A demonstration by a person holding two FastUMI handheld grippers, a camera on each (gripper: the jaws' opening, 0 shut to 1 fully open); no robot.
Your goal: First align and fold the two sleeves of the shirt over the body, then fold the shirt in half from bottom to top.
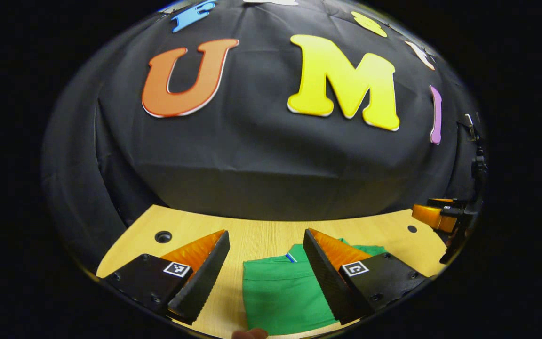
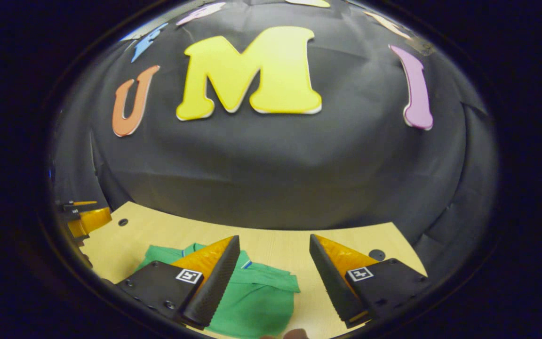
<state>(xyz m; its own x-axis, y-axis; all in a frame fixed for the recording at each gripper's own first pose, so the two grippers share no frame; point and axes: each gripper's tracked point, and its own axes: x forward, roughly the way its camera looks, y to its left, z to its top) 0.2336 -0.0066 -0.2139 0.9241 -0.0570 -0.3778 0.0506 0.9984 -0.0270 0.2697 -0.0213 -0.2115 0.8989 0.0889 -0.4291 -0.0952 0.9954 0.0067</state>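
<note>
We judge the green shirt fully folded on the table, our left gripper and right gripper hovering open, empty

A light wooden table runs beneath and ahead of the open jaws, with dark round holes near its far corners. Beyond it hangs a creased black cloth wall, evenly lit.

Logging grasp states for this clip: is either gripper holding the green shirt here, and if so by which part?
Nothing is held. The left gripper and the right gripper both stand open above the green shirt, which lies on the table.
</note>
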